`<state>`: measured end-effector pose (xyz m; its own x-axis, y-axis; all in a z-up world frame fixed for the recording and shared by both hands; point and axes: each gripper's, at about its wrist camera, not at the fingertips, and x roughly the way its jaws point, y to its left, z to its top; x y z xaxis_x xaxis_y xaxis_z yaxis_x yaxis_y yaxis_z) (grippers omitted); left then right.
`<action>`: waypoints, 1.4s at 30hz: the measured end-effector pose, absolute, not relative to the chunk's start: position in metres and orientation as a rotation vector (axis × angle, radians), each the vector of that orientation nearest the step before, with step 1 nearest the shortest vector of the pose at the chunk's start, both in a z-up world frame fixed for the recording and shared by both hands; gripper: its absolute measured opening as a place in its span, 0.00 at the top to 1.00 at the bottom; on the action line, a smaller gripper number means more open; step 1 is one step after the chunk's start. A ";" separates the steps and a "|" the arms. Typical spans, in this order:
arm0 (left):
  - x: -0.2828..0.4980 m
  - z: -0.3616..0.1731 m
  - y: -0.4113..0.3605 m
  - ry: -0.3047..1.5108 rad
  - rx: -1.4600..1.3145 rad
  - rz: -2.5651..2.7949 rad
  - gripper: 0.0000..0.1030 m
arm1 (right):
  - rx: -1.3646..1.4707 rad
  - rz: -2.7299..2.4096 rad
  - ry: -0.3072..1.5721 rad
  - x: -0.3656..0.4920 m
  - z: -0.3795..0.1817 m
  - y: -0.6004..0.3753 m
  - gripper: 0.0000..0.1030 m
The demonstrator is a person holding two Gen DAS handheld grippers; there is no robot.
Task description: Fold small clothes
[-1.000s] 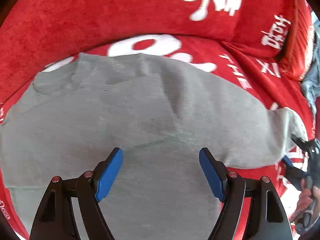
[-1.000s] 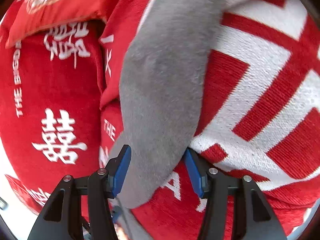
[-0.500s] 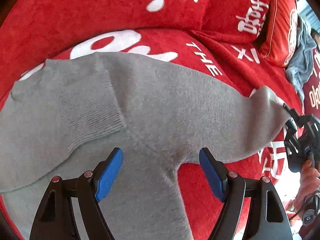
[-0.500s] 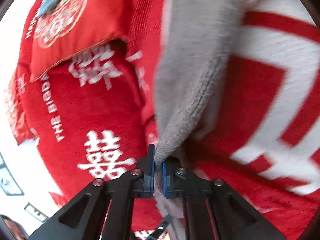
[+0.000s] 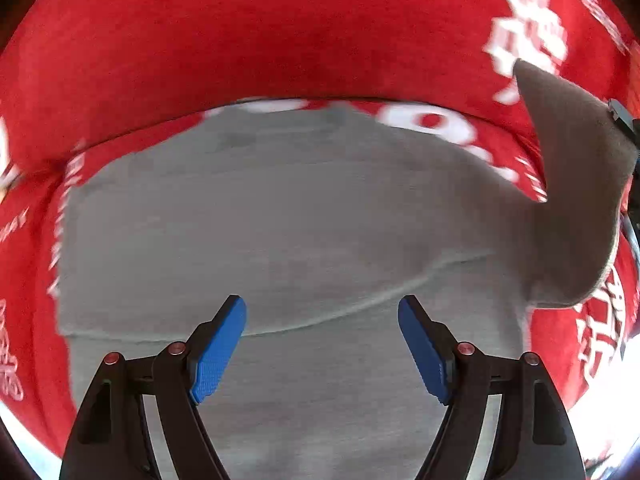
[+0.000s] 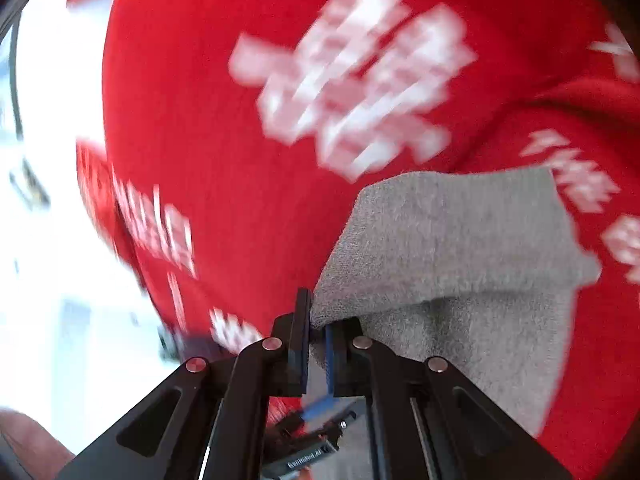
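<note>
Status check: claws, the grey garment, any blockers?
Left claw open above grey sweater. Right claw shut on sleeve, lifted off red cover. No blockers visible.

1 grey sweater point(image 5: 304, 216), 2 grippers: left point(image 5: 322, 340), right point(image 6: 316, 340), 1 red printed cover point(image 5: 280, 40)

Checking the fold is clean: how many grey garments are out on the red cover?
1: a grey sweater lies flat under the open left gripper; its sleeve is pinched in the right gripper.
</note>
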<state>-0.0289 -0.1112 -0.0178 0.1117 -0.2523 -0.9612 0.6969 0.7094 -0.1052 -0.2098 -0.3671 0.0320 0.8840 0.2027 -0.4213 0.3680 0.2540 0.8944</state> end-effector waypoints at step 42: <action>0.059 -0.022 0.048 1.378 0.171 -0.575 0.24 | 0.739 0.018 1.271 -0.028 -0.028 -0.144 0.57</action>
<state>0.0590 0.0476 -0.0220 0.0800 -0.2847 -0.9553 0.4792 0.8513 -0.2136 -0.0276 -0.1444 -0.0284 0.3278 0.4031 -0.8544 0.3787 0.7725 0.5098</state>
